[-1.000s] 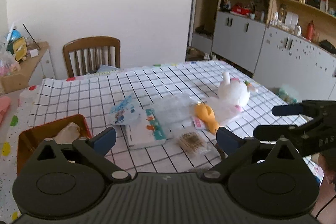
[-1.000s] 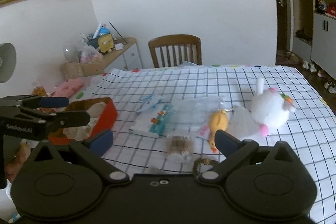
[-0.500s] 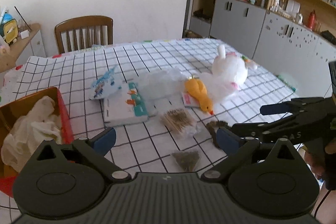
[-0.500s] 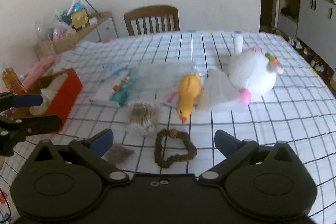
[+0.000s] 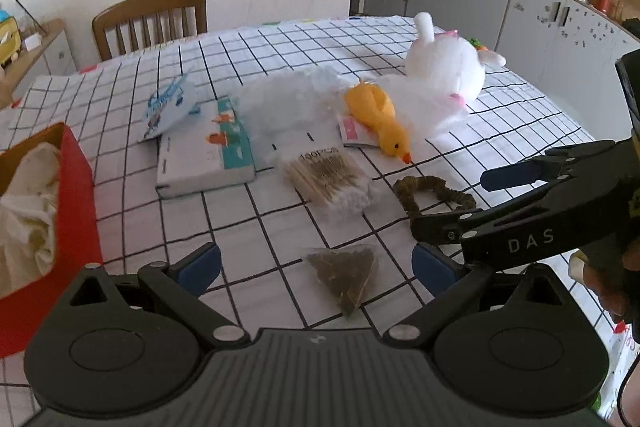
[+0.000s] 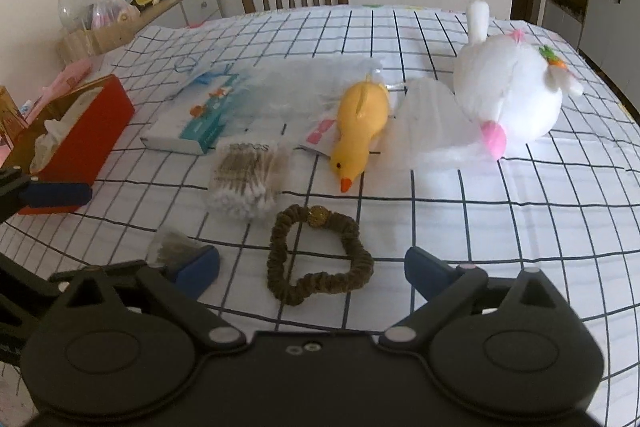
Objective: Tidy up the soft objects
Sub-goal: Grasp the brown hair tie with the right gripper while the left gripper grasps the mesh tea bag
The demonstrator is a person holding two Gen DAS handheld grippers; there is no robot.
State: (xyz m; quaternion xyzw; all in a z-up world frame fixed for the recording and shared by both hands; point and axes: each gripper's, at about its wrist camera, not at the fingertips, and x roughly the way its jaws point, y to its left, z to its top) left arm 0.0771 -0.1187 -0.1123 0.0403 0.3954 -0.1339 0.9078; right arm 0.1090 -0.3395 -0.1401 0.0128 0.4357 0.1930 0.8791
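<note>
A yellow plush duck (image 5: 378, 117) (image 6: 360, 131) lies mid-table beside a white plush rabbit (image 5: 444, 67) (image 6: 508, 95). A brown hair scrunchie (image 6: 316, 255) (image 5: 434, 193) lies just ahead of my right gripper (image 6: 312, 273), which is open and empty. My left gripper (image 5: 316, 263) is open and empty over a triangular tea bag (image 5: 348, 273). A red box (image 5: 76, 211) (image 6: 84, 131) holding white cloth sits at the left. The right gripper also shows in the left wrist view (image 5: 472, 203).
On the checked tablecloth (image 6: 520, 227) lie a pack of cotton swabs (image 5: 328, 179) (image 6: 248, 183), a white tissue pack (image 5: 208, 155), a blue wrapper (image 5: 168, 105) and clear plastic bags (image 5: 296, 99). A wooden chair (image 5: 150, 23) stands behind; cabinets (image 5: 560, 19) at right.
Both grippers have moved forward and lower toward the table. The scrunchie and tea bag have come into close view. Both stay open and empty.
</note>
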